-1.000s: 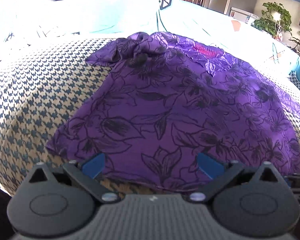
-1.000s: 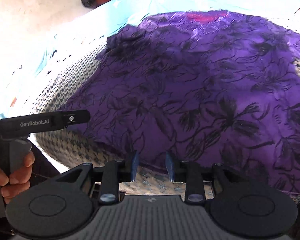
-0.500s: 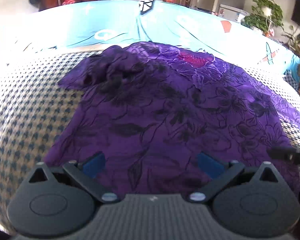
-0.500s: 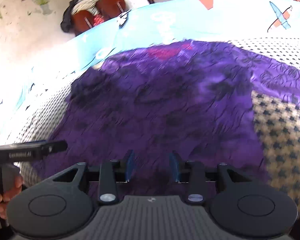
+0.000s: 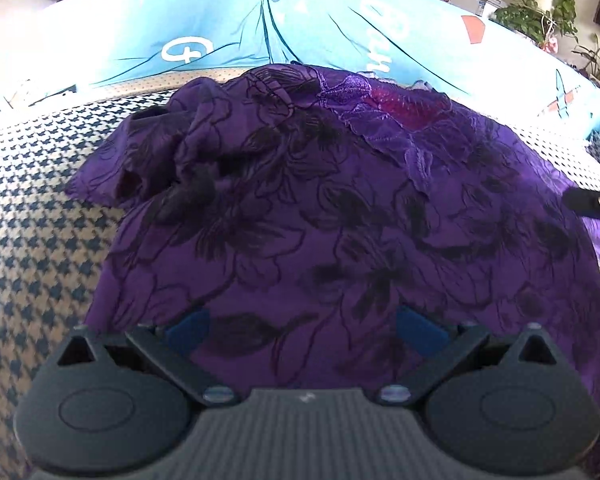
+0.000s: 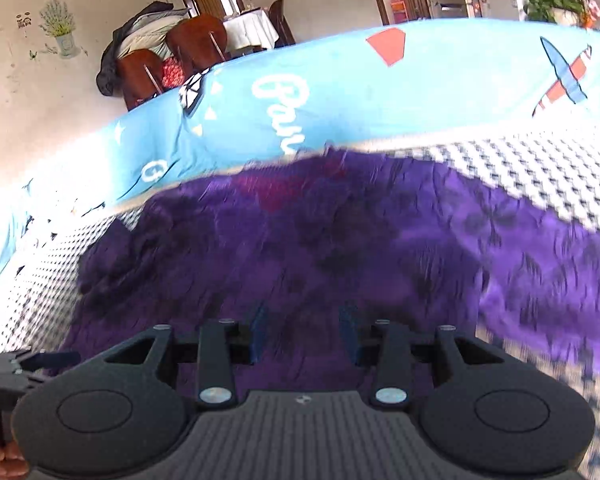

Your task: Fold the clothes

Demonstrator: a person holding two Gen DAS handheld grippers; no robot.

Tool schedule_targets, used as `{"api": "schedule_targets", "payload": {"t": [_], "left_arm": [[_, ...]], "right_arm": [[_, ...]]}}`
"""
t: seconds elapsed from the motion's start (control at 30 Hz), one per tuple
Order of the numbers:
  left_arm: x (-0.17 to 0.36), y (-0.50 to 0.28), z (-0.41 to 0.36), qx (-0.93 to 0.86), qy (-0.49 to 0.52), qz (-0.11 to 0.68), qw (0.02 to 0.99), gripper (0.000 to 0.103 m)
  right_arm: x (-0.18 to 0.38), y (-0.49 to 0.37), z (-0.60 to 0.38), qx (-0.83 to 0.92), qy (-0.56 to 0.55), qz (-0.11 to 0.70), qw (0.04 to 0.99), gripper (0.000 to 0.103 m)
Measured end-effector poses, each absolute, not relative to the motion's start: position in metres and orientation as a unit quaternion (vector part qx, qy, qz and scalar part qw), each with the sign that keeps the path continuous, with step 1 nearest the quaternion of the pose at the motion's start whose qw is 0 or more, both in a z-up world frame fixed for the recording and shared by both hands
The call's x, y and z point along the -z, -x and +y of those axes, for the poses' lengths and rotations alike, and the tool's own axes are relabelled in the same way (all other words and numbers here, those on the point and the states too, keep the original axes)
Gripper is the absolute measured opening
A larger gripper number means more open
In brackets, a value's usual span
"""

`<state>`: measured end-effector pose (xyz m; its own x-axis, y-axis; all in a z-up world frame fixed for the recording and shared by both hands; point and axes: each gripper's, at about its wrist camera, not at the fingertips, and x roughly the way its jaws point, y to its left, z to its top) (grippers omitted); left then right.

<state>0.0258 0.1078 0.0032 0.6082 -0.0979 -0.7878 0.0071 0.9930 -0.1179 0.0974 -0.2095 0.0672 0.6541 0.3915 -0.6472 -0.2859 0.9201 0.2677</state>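
Garment: a purple blouse with a black flower print (image 5: 340,220), of thin crinkled cloth, lies spread flat on the houndstooth-patterned cover (image 5: 32,240), its neckline toward the far side.
Neckline: a lighter purple embroidered panel (image 5: 380,128) with a red patch beside it.
Sleeve: the sleeve on the picture's left (image 5: 156,164) is bunched into dark folds, resting on the blouse's shoulder and the cover.
Behind the blouse: a light blue sheet with white lettering and a red shape (image 5: 340,28) runs along the far edge.
Left gripper (image 5: 302,330): its blue fingers stand wide apart above the near part of the blouse; nothing is between them.
Right gripper (image 6: 304,334): its blue fingers stand at a narrow gap with nothing gripped, held over the near middle of the blouse; this view is blurred.
Other tool in view: the right gripper's black tip shows at the right edge of the left wrist view.
Room: brown wooden chairs (image 6: 172,56) and a green potted plant (image 5: 540,4) stand beyond the sheet.
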Motion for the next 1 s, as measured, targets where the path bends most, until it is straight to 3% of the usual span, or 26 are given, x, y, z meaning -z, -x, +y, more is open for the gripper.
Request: {"api": "schedule_targets", "payload": {"t": [0.37, 0.7, 1.0], "left_arm": [[0.008, -0.075, 0.106, 0.028, 0.099, 0.455, 0.884, 0.103], [0.012, -0.075, 0.104, 0.017, 0.093, 0.453, 0.887, 0.103], [0.013, -0.075, 0.105, 0.020, 0.098, 0.454, 0.886, 0.103]], "right_arm": [[-0.055, -0.183, -0.224, -0.142, -0.067, 0.347, 0.925, 0.046], [-0.044, -0.229, -0.232, -0.109, -0.055, 0.321, 0.939, 0.068], [-0.030, -0.270, -0.233, -0.100, -0.037, 0.329, 0.938, 0.069]]}}
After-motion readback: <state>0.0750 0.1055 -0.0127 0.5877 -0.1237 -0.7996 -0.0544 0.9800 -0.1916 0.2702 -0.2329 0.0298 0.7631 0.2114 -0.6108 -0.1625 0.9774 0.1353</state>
